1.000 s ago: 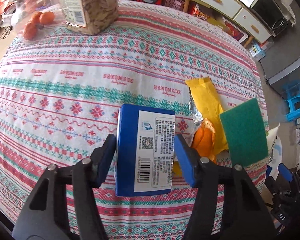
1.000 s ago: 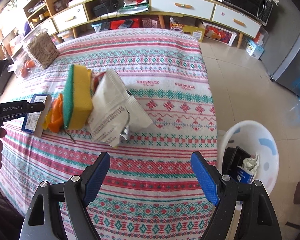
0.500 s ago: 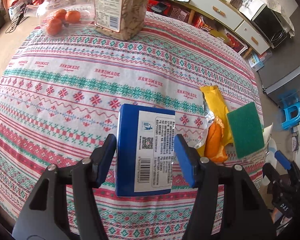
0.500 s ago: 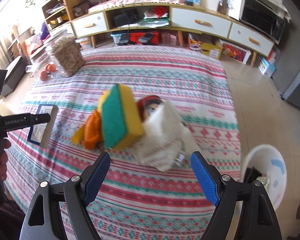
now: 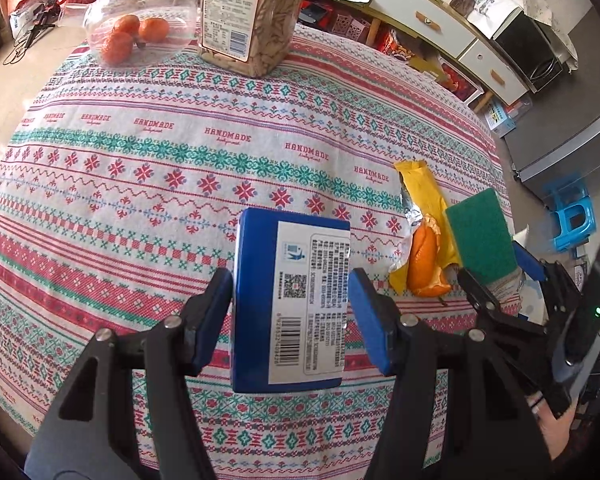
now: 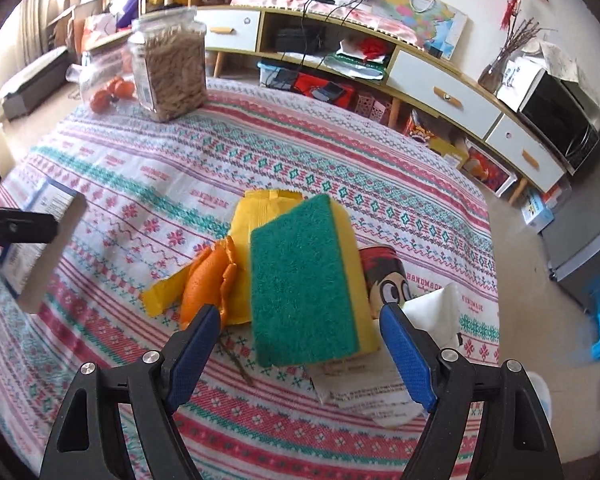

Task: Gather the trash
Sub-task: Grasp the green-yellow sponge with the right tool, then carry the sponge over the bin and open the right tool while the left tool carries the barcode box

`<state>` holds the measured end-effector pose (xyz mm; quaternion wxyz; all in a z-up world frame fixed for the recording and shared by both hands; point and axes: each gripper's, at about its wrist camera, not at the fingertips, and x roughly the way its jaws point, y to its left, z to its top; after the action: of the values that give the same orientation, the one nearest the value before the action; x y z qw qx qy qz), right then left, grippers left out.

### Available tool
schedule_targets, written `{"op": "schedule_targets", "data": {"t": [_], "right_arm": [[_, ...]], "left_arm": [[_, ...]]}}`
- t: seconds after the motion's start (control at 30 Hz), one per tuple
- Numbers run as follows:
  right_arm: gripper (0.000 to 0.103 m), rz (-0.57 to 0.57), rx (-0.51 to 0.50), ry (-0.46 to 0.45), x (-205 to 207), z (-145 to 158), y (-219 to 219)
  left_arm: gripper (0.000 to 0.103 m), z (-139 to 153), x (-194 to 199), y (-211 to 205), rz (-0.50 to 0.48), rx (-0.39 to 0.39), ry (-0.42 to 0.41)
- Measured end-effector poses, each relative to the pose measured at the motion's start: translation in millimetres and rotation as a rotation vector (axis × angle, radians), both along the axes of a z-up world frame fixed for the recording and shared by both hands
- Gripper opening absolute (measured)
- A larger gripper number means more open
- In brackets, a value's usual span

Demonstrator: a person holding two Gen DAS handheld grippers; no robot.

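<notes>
My left gripper (image 5: 288, 284) is shut on a blue box (image 5: 292, 304) with a white barcode label and holds it above the patterned tablecloth (image 5: 160, 184). In the right wrist view the same box (image 6: 40, 248) hangs at the left edge. My right gripper (image 6: 300, 316) is open and hovers just short of a green and yellow sponge (image 6: 304, 280); its pads do not touch it. The sponge rests on a pile of litter: a yellow wrapper (image 6: 260, 208), orange peel (image 6: 204, 280), a red cartoon-printed pack (image 6: 384, 276) and crumpled white paper (image 6: 364, 392). The left wrist view shows the sponge (image 5: 480, 232) and peel (image 5: 424, 256) too.
A jar of seeds (image 5: 244, 12) and a clear jar of tangerines (image 5: 136, 28) stand at the table's far edge. Behind them runs a low sideboard (image 6: 440, 84) with a microwave (image 6: 556, 116). A blue stool (image 5: 572, 220) stands on the floor to the right.
The left gripper drew back with the box, bringing both jars into view. The right gripper swung left from the white bin to the sponge pile and rolled; the bin left its view.
</notes>
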<state>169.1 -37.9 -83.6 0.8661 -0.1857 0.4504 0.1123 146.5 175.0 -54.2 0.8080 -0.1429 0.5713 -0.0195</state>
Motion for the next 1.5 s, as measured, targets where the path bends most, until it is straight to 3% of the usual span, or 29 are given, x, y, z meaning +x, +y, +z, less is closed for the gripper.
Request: {"op": "schedule_targets", "data": {"t": [0.07,0.13,0.23,0.7,1.5], "right_arm": [[0.079,-0.005,-0.024,-0.008,3,-5,1],[0.064,-0.011,-0.035,-0.013,6,-7,1],[0.062,-0.028,-0.015,0.001,9,-7,-2],[0.060,-0.023,0.176,-0.026,-16,39,-29],[0.061,-0.201,0.206,-0.028,-53,65,-143]], "left_arm": [[0.061,-1,-1,0,-0.005,0.006,0.002],[0.061,-3,-2,1,-0.010,0.013,0.008],[0.061,-6,-3,2,-0.013,0.021,0.015],[0.061,5,-3,-27,-0.054,0.015,-0.020],[0.061,12,-7,-135,-0.189,0.005,-0.081]]}}
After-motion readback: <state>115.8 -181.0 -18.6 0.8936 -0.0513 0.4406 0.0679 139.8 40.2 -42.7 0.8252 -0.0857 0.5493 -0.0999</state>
